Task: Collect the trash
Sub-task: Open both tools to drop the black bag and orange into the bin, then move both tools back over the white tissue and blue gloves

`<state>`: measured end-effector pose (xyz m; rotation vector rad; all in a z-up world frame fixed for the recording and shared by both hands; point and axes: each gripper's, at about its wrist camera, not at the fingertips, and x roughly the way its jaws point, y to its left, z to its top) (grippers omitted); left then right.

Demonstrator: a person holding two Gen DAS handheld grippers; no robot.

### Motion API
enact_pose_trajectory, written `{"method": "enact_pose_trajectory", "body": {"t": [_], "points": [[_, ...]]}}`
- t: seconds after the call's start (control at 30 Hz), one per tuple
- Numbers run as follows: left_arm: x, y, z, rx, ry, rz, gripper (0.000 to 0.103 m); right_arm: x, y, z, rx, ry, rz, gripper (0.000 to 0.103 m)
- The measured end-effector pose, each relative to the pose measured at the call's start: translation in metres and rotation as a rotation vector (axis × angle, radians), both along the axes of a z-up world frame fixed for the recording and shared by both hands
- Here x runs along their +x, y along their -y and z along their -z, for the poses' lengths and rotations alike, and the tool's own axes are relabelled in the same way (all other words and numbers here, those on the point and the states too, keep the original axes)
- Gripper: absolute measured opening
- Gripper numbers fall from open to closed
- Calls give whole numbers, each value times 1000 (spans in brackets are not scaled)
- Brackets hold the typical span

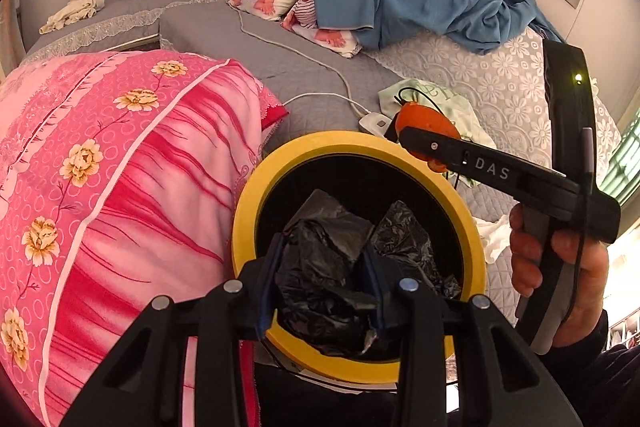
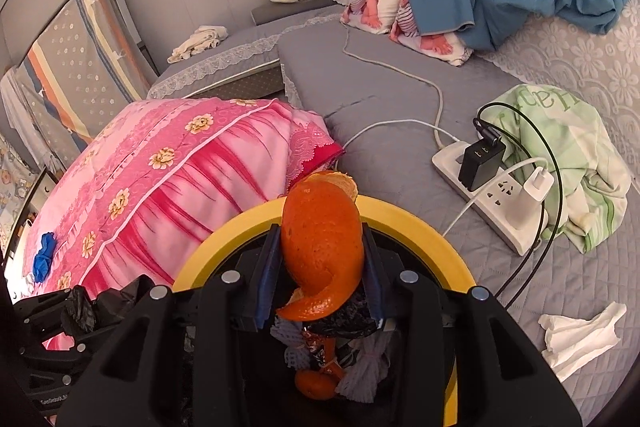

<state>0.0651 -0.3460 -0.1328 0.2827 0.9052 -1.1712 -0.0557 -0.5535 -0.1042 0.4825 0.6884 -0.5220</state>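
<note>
The bin (image 2: 404, 217) sits against the bed, quilt (image 2: 168, 171) left, power strip (image 2: 496, 195) and apparently tissue (image 2: 576, 331) right

Your left gripper (image 1: 326, 291) points forward and down, its fingers (image 1: 269, 279) closed on a crumpled black bag (image 1: 320, 283) pinched between them. Your right gripper (image 2: 322, 267) sits just to its right, fingers (image 2: 270, 267) clamped on a curl of orange peel (image 2: 320, 247). Your right hand (image 1: 560, 267) is wrapped around that gripper's grey handle, knuckles facing left.
</note>
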Motion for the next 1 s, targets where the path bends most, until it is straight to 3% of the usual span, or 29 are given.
{"method": "enact_pose_trajectory", "body": {"t": [0.07,0.2,0.23,0.5,1.0], "points": [[1,0,0,1,-13,0,44,-2,2,0,9,8,11,37],[6,-7,-3,-15,-24,-23,77,-6,8,-4,-2,22,50,59],[8,-9,-5,-23,-30,-30,81,-8,9,-6,-5,26,60,60],[36,-40,-19,-68,-22,-138,86,-5,3,-17,-4,66,26,60],[96,-177,-62,-126,105,-502,87,80,-86,-42,0,112,-299,63]]}}
